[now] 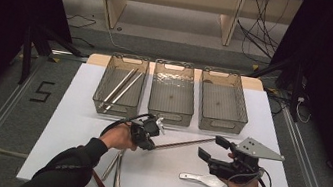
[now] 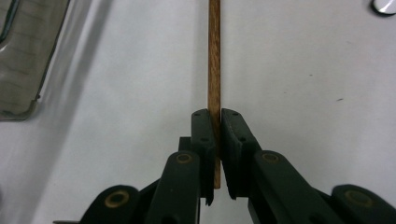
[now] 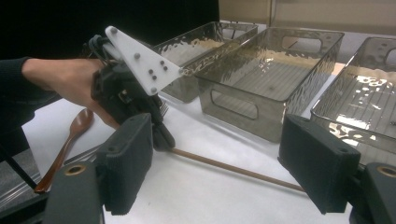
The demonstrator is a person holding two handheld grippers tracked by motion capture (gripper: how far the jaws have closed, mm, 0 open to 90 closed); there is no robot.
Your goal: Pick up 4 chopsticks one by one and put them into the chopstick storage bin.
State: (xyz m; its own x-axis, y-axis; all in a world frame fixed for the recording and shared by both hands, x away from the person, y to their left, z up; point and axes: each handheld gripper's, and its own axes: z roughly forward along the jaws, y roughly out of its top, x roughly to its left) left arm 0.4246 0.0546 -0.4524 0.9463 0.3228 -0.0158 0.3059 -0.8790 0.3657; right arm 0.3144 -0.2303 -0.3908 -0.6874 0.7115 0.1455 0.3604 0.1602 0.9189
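Note:
A long wooden chopstick points to the right across the white table. My left gripper is shut on its left end. In the left gripper view the black jaws clamp the chopstick, which runs straight up the picture. My right gripper stands open at the chopstick's free end, with nothing between its pads. In the right gripper view its wide-apart jaws frame the left gripper and the chopstick, whose tip passes behind the right-hand pad.
Three clear bins stand in a row at the back: the left bin holds metal chopsticks; the middle bin and the right bin hold no cutlery. A white spoon lies near the right hand. Metal utensils and a wooden spoon lie by the left arm.

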